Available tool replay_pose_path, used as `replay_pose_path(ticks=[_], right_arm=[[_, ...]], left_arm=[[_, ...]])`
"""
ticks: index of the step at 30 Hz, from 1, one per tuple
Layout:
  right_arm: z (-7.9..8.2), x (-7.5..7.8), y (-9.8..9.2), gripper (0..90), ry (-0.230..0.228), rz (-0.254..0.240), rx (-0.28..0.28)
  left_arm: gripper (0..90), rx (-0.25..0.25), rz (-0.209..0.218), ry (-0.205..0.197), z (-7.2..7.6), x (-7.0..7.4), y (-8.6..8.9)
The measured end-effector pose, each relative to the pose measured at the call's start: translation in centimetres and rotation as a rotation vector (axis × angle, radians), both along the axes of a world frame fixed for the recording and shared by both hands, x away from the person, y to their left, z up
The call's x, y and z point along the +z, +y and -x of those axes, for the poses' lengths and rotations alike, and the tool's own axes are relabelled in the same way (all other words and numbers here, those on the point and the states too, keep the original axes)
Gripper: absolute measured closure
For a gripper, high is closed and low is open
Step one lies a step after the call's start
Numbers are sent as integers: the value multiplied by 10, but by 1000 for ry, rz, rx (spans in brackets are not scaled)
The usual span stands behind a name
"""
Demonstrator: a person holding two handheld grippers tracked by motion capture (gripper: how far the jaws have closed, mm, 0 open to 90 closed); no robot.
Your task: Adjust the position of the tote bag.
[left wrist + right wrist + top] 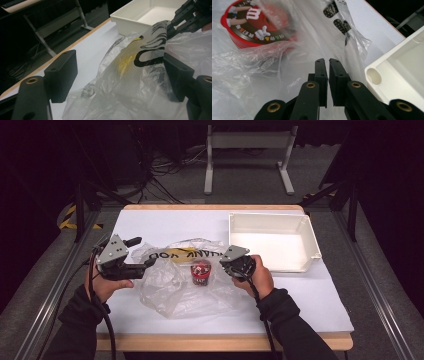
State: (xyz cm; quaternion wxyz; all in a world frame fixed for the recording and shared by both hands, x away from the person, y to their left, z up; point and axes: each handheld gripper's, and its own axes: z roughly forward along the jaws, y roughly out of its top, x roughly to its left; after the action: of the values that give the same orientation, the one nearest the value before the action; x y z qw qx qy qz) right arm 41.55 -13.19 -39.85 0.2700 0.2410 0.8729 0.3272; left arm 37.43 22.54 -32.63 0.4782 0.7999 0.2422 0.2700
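A crumpled clear plastic bag with black and yellow print [182, 280] lies mid-table on the white tabletop [310, 305], and inside it sits a small red candy tub with a cartoon lid [201, 272]. The left gripper [142, 252] hangs at the bag's left edge, jaws wide apart — the film bulges between them, unpinched. The right gripper [328, 65] has its jaws nearly together on a fold of the bag, just beside the white rectangular plastic tray [272, 240].
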Motion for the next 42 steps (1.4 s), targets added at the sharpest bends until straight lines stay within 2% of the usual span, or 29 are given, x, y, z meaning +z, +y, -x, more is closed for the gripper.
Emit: replay_pose_path(ticks=[4, 6, 7, 8, 9, 11, 13, 15, 17, 19, 20, 22, 24, 25, 29, 30, 31, 33, 35, 38, 39, 42], right_arm=[[1, 3, 1, 833, -10, -6, 6], [1, 6, 0, 758, -11, -25, 2], [2, 9, 0, 728, -17, -34, 1], [3, 10, -1, 708, -21, -42, 0], [5, 14, -1, 678, -30, -58, 9], [10, 21, -2, 652, -43, -71, 20], [14, 26, -2, 636, -57, -76, 26], [21, 36, -4, 635, -71, -112, 44], [33, 48, -3, 646, -89, -134, 85], [47, 54, 2, 653, -74, -149, 159], [52, 55, 5, 658, -57, -152, 198], [61, 52, 14, 659, -8, -140, 273], [64, 42, 24, 654, 40, -117, 318], [64, 36, 29, 649, 59, -87, 337], [53, 11, 40, 639, 140, -11, 371], [53, 11, 40, 639, 140, -11, 371], [46, -2, 41, 628, 171, 28, 352], [41, -9, 40, 615, 185, 63, 339], [36, -14, 37, 601, 183, 90, 303], [31, -16, 33, 563, 173, 104, 269], [26, -17, 28, 549, 156, 103, 214], [20, -16, 21, 530, 140, 94, 175]], left_arm=[[247, -6, 15, -10, 2, 3, 3], [316, -10, 1, -8, 1, 0, 2], [322, 43, -57, 6, -6, -8, -1], [343, 43, -57, 6, -6, -8, -1], [354, 75, -71, 43, -16, -20, -1], [360, 110, -66, 78, -26, -30, -1], [360, 116, -66, 93, -32, -35, 0], [358, 120, -36, 122, -39, -43, 1], [360, 118, -35, 123, -40, -45, 2], [367, 121, -54, 121, -40, -46, 0], [370, 122, -66, 116, -41, -46, 0], [376, 137, -61, 121, -43, -48, -2], [376, 140, -73, 126, -45, -49, -4], [380, 141, -68, 131, -46, -50, -5], [384, 137, -78, 138, -52, -53, -9], [386, 137, -78, 138, -52, -53, -9], [386, 140, -75, 145, -55, -55, -9], [387, 144, -65, 152, -56, -57, -9], [386, 137, -60, 156, -57, -58, -7], [374, 132, -36, 161, -55, -57, -3], [337, 114, -21, 167, -54, -54, 1], [241, 100, 9, 155, -51, -47, 10]])
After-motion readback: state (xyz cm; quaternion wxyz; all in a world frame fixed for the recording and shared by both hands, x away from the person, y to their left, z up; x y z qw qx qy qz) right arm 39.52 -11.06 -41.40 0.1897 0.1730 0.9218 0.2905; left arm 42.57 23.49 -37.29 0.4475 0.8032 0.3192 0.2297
